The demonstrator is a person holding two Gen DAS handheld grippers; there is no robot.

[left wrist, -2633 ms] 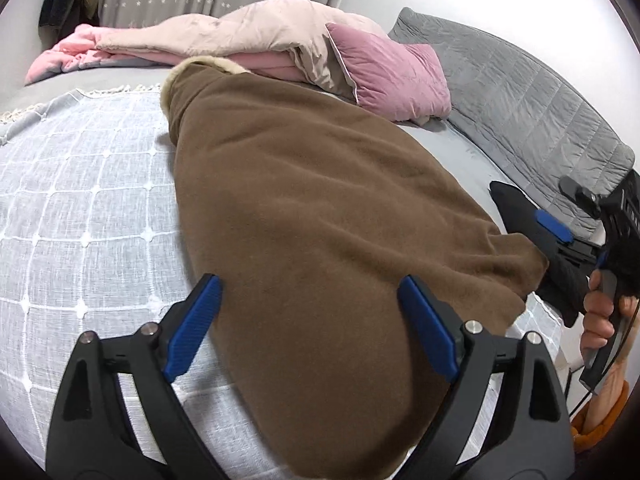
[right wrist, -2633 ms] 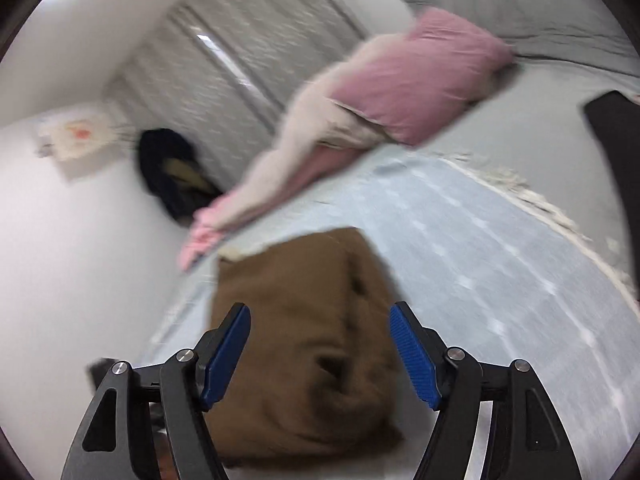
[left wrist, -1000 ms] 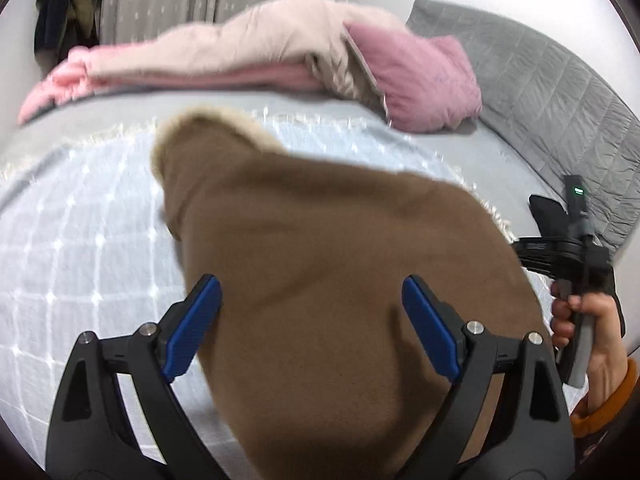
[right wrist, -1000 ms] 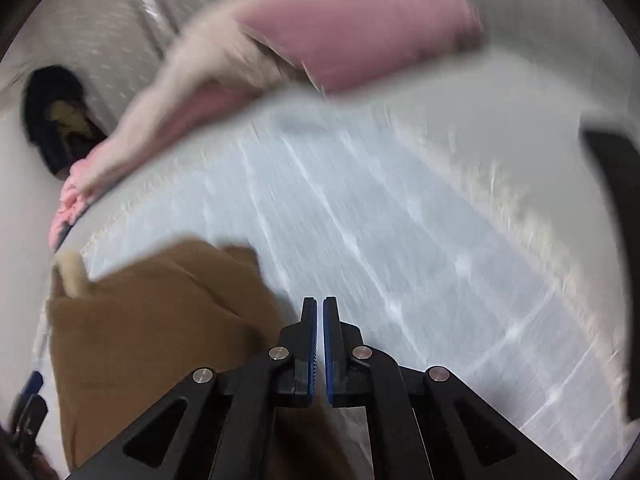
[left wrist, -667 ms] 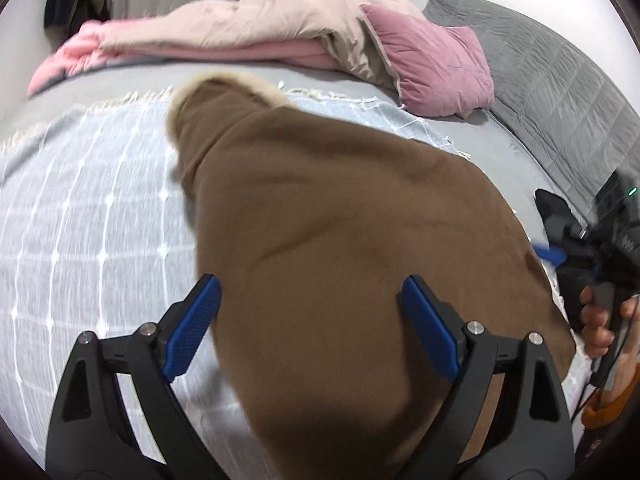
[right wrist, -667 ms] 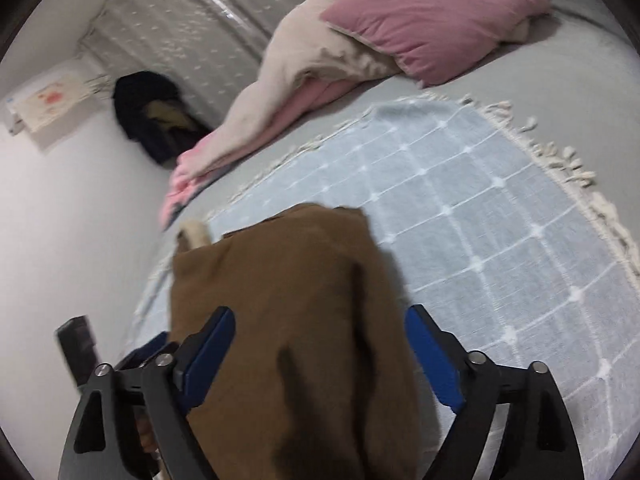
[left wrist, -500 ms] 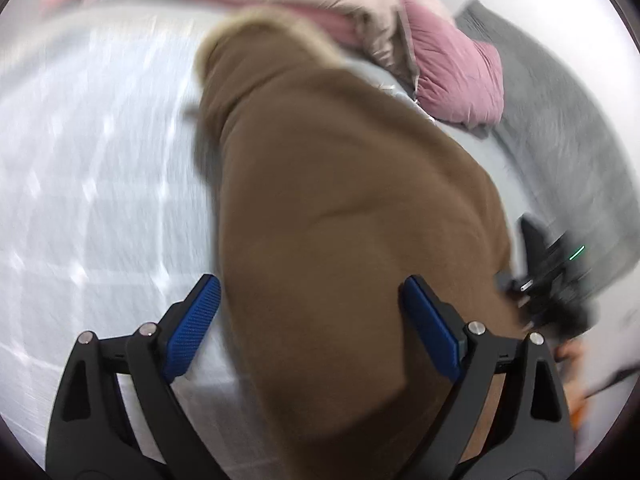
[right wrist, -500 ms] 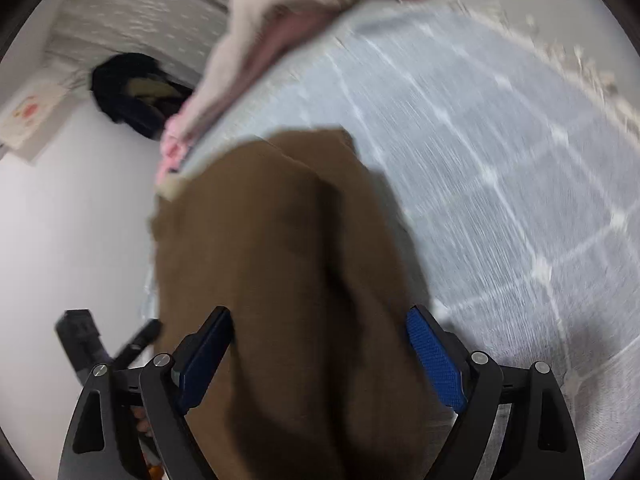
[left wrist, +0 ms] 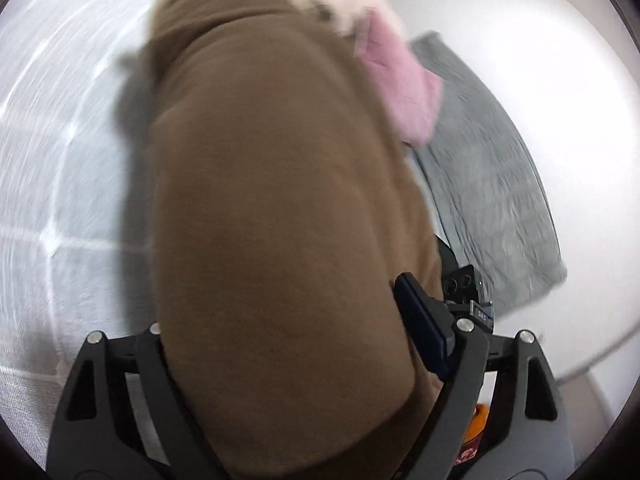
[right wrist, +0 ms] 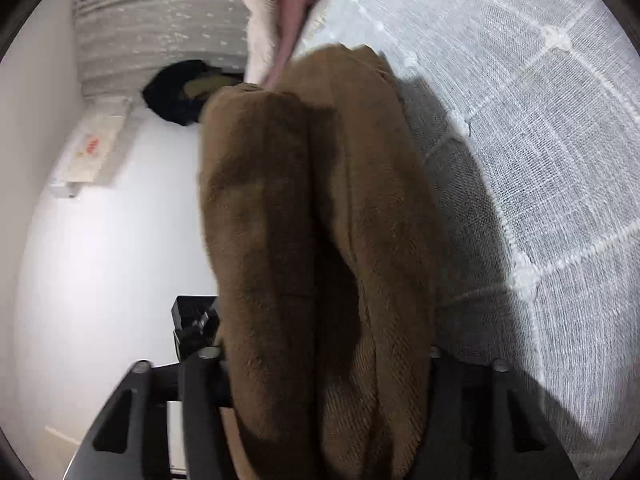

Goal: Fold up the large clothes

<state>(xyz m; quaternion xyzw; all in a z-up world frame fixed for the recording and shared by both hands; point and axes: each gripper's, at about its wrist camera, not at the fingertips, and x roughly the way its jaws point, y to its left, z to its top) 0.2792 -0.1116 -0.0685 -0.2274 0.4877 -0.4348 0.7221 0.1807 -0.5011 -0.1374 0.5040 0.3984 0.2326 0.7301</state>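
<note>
Change: half a second ago the brown garment (left wrist: 280,216) lay lower in both views with the blue pads plainly wide of it; now it bulks up through the lower middle of each frame and covers most of the pads.
Left tongs (left wrist: 298,340): only the right blue pad (left wrist: 420,330) shows, at lower right, touching the edge of the cloth; the left pad is hidden behind the cloth. The fingers stand wide apart with the garment filling the gap; whether they press it I cannot tell.
Right tongs (right wrist: 324,364): both pads are hidden by the folds at bottom centre. The fingers stand apart either side of the thick bundle; a firm pinch cannot be told.
Garment: bunched in two long rolls in the right wrist view, running from bottom centre up to upper middle.
Bed: a pale grid-patterned throw (right wrist: 540,128) fills the right of that frame, under the cloth.
Room: white wall (right wrist: 100,240) at left, dotted curtain (right wrist: 160,20) at upper left, a dark hanging coat (right wrist: 176,96) below it.
Bedding: pink pillow (left wrist: 404,80) at upper right of the left wrist view, grey quilt (left wrist: 492,200) beside it.
</note>
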